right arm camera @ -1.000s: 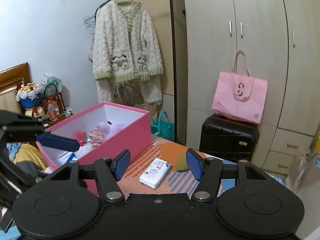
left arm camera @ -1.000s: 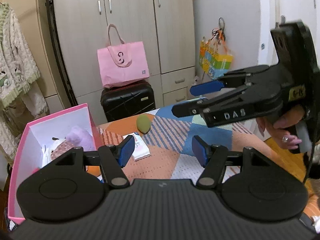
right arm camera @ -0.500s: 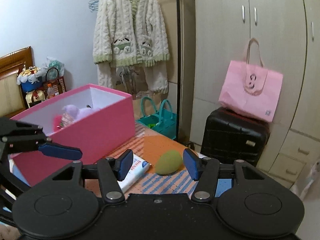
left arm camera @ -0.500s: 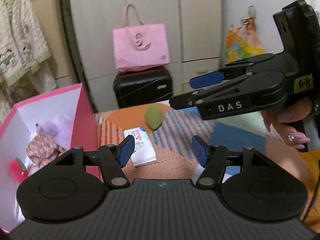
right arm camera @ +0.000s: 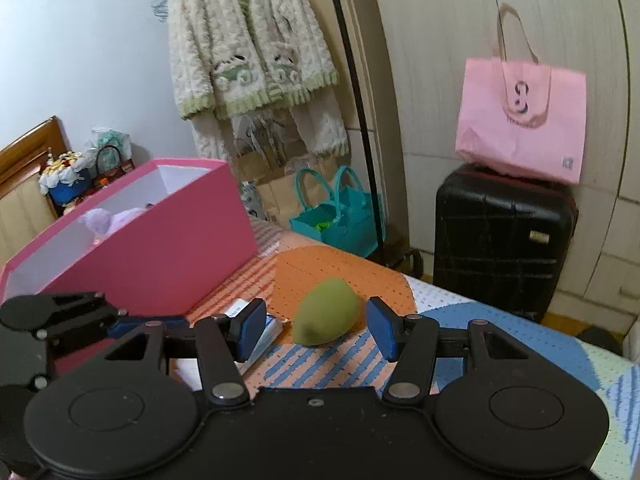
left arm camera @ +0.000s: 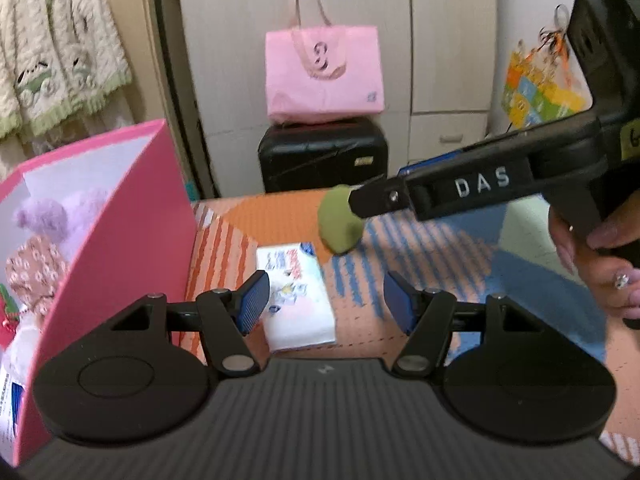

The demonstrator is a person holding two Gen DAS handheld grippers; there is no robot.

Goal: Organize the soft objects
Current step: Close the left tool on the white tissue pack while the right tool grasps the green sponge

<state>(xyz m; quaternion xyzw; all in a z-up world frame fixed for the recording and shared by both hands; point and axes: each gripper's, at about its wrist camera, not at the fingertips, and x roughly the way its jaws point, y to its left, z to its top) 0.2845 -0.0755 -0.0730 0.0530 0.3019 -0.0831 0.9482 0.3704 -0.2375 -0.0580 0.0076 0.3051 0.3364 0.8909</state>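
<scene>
Both tongs drop lower and push forward compared with a second ago, so the pink box (left arm camera: 132,216) and the things on the bench (left arm camera: 440,256) loom larger in each wrist view. Left tongs (left arm camera: 323,300) tilt downward over the patterned cloth, blue pads spread with nothing between them; the white tissue pack (left arm camera: 298,300) lies flat just past the left pad, partly behind it. Over to the right tongs (right arm camera: 316,324): their jaws have just been closing a little, yet they stand apart and grip nothing. The green sponge (right arm camera: 326,312), egg-shaped, sits on the bench between and just beyond the two pads, touching neither as far as the view shows. From the left wrist camera, the right tongs (left arm camera: 360,200) reach in from the right edge, angled down, tip in front of the green sponge. A hand (left arm camera: 596,256) with painted nails wraps the handle at the far right. The pink box stands open on the left of the bench, with a lilac plush toy (left arm camera: 60,216) and a floral fabric piece (left arm camera: 34,268) inside. Behind the bench, a black suitcase (right arm camera: 500,240) carries a pink tote bag (right arm camera: 524,120), and a fuzzy cream cardigan (right arm camera: 248,40) hangs by the wardrobe.
</scene>
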